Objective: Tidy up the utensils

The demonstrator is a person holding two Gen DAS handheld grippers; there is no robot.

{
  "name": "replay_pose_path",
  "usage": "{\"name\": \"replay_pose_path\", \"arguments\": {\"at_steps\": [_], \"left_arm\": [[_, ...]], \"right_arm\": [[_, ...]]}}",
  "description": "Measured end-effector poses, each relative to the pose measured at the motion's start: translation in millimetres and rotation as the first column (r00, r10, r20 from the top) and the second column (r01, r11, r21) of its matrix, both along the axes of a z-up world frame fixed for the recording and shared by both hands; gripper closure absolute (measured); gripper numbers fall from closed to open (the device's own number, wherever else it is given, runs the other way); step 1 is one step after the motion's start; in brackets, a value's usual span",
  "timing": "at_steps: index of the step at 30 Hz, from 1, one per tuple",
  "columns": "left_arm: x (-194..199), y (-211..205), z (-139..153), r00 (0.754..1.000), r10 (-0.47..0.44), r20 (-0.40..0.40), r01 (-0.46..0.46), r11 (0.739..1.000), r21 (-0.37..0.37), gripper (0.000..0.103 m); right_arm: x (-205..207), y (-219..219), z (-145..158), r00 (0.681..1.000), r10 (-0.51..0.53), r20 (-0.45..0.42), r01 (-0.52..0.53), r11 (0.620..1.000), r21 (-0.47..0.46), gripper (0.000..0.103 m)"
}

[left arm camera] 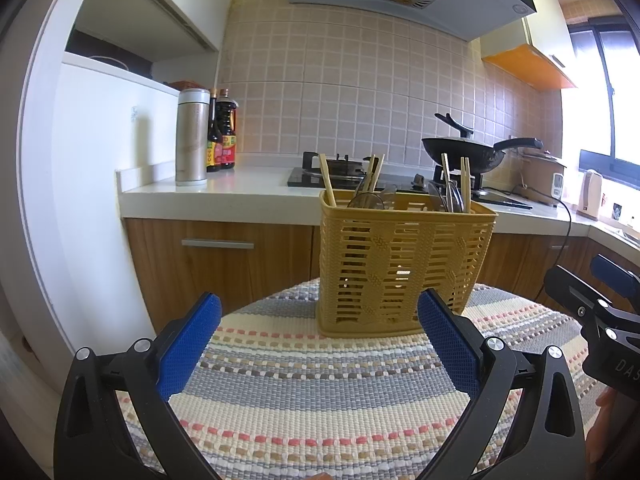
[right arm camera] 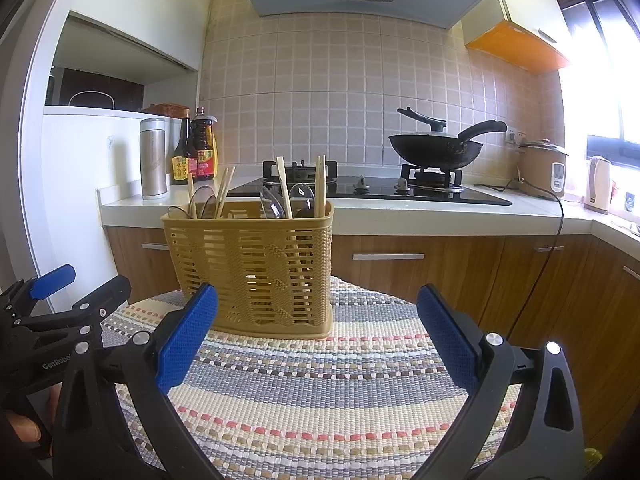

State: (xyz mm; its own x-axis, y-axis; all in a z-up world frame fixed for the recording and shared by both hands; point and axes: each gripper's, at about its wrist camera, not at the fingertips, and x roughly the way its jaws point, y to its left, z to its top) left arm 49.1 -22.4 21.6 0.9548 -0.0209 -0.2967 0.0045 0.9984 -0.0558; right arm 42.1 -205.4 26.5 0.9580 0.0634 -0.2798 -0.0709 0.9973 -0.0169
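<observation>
**A:** What are the fingers doing?

**B:** The left gripper (left arm camera: pixel 318 320) has its two blue-padded fingers (left arm camera: pixel 188 346) spread wide, with nothing between them. The right gripper (right arm camera: pixel 316 314) is spread just as wide and is also empty. Both hover above a woven striped mat (left arm camera: pixel 320 392) in grey, cream and pink.

**A:** And the thing being organized?

**B:** A tan plastic utensil basket (right arm camera: pixel 256 264) stands upright on the far part of the mat, just beyond the fingertips. It is rectangular, with slotted, lattice-like walls and a wavy woven pattern moulded into the front. Wooden chopsticks (right arm camera: pixel 283 186) stick up from it in several clusters, left and right, leaning at slight angles. Between them are clear and dark spoon bowls (right arm camera: pixel 272 202), rising just above the rim.

**A:** What lies further out?

**B:** Behind the mat runs a white kitchen counter (right arm camera: pixel 400 210) over wooden cabinets. On it, a steel flask (right arm camera: pixel 153 158) and dark sauce bottles (right arm camera: pixel 196 150) stand at the left, a black wok (right arm camera: pixel 434 150) sits on a gas hob in the middle, and a rice cooker (right arm camera: pixel 542 168) and a pale kettle (right arm camera: pixel 598 184) sit at the right by a bright window.
</observation>
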Motion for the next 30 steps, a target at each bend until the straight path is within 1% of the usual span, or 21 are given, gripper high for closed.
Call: {"name": "replay_pose_path", "arguments": {"at_steps": [10, 13, 17, 25, 30], "left_arm": [[0.1, 1.6, 0.1, 1.0, 0.004, -0.004, -0.004, 1.0, -0.01, 0.008], [0.1, 1.9, 0.0, 1.0, 0.007, -0.006, -0.007, 1.0, -0.012, 0.008], [-0.6, 2.2, 0.8, 1.0, 0.012, 0.004, -0.012, 1.0, -0.015, 0.008], [-1.3, -1.9, 0.2, 1.0, 0.019, 0.004, -0.019, 1.0, 0.006, 0.008], [-0.7, -1.5, 0.1, 1.0, 0.022, 0.0, -0.022, 1.0, 0.004, 0.008]], "right_arm": [[-1.9, 1.8, 0.0, 1.0, 0.01, 0.004, -0.01, 1.0, -0.011, 0.008], [-1.9, 2.1, 0.3, 1.0, -0.001, 0.006, 0.001, 1.0, -0.019, 0.008], [-1.1, 0.6, 0.2, 1.0, -0.002, 0.003, 0.002, 1.0, -0.013, 0.008], [-1.1, 2.0, -0.4, 1.0, 0.003, -0.002, -0.004, 1.0, -0.017, 0.008], [-1.8, 2.6, -1.0, 1.0, 0.005, -0.001, -0.005, 1.0, -0.019, 0.008]]}}
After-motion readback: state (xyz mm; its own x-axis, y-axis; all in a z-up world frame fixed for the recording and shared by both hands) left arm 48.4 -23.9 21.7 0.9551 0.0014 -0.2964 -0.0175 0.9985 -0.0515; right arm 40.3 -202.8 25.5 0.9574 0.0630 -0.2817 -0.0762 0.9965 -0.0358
